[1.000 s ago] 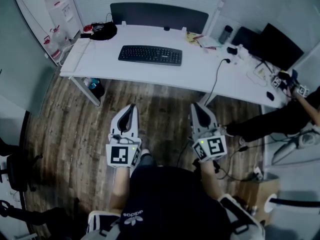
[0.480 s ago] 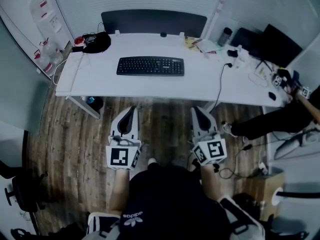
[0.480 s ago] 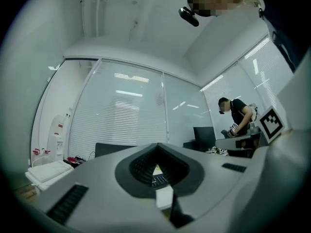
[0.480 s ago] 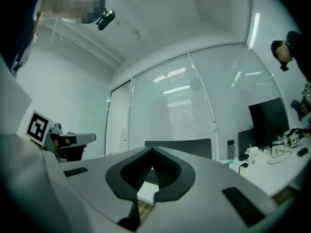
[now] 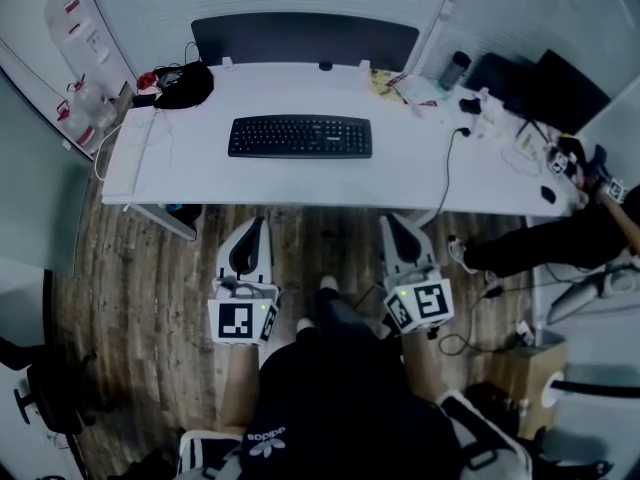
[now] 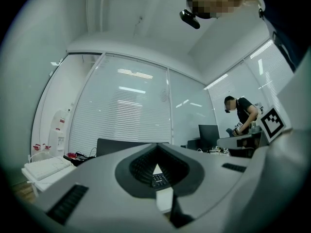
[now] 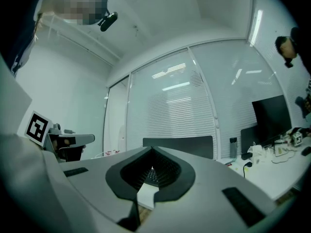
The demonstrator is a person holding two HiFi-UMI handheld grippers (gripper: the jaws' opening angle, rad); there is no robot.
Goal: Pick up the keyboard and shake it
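Jaws of left gripper [image 5: 260, 224] and right gripper [image 5: 390, 220] were closed tip to tip, with nothing between them. Both were short of the counter [image 5: 420, 173], well apart from the keyboard [image 5: 300, 136], which lay flat mid-counter. Judged: pickup and shake not begun. Tumbler [image 5: 453, 69] right of keyboard, contents not visible.

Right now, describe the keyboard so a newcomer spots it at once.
Find the long white desk in front of the dark panel. The keyboard lies flat near its middle. It is the only wide black slab of keys, with bare desktop all round it.
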